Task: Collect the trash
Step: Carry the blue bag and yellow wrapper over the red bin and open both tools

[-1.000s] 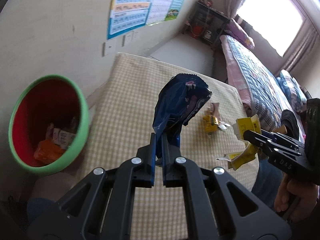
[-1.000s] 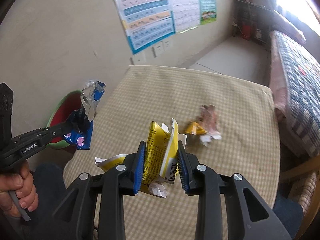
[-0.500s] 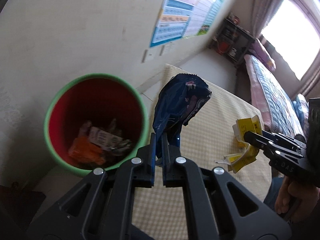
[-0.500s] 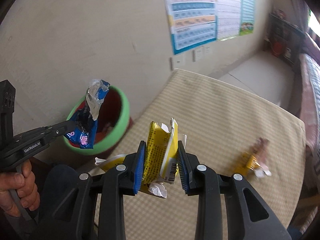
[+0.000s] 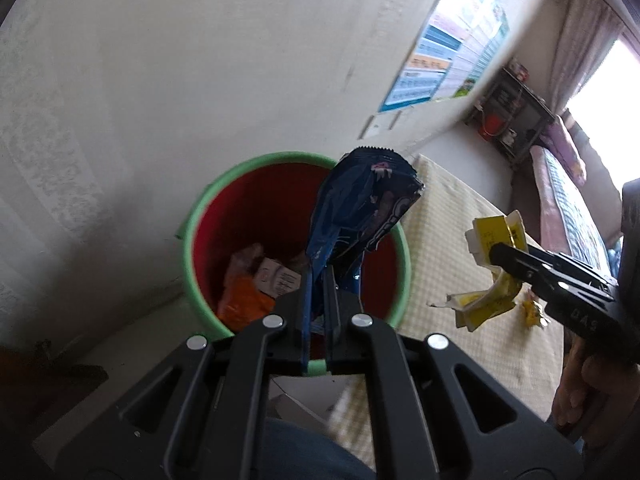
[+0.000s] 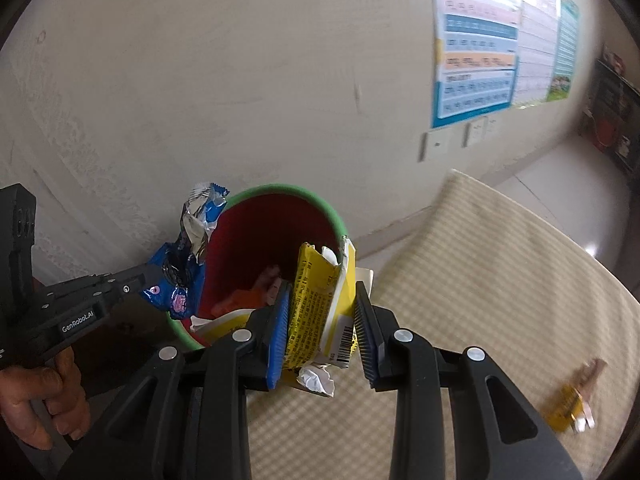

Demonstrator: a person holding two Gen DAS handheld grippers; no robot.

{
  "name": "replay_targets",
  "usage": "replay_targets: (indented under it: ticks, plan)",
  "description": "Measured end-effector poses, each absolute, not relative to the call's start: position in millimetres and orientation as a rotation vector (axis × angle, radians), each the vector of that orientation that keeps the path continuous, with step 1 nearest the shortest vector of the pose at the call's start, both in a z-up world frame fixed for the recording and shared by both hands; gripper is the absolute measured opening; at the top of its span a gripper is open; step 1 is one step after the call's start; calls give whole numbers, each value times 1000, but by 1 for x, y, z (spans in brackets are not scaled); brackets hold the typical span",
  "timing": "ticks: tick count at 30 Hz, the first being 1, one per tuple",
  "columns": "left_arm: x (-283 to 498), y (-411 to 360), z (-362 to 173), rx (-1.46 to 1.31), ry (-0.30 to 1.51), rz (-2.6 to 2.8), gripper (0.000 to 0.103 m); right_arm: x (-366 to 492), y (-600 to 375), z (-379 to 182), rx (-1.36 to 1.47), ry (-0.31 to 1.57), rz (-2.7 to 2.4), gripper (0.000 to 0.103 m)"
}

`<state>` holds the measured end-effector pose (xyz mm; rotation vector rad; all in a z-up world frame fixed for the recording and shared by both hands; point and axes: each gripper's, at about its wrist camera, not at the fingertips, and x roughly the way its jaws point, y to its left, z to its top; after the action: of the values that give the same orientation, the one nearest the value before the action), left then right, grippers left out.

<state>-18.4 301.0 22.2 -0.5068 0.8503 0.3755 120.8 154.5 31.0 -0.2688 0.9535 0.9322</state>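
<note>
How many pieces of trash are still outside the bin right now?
3: a blue wrapper in the left gripper, a yellow carton in the right gripper, and a small yellow wrapper lying on the table.

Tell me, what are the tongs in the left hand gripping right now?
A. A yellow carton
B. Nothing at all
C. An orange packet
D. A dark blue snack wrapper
D: the left tongs are clamped shut on the dark blue snack wrapper, held up in front of the green-rimmed red bin; the yellow carton sits in the right tongs.
</note>
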Motion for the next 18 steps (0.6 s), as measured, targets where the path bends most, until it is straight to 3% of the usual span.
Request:
replay_targets:
  ticks: [14, 18]
  plan:
    - [-23, 344, 8, -534, 857, 410, 4, 125, 223, 7, -321, 968, 998, 30]
    - [-20, 349, 4, -547, 859, 403, 5, 125, 229, -2, -343, 985, 1003, 35]
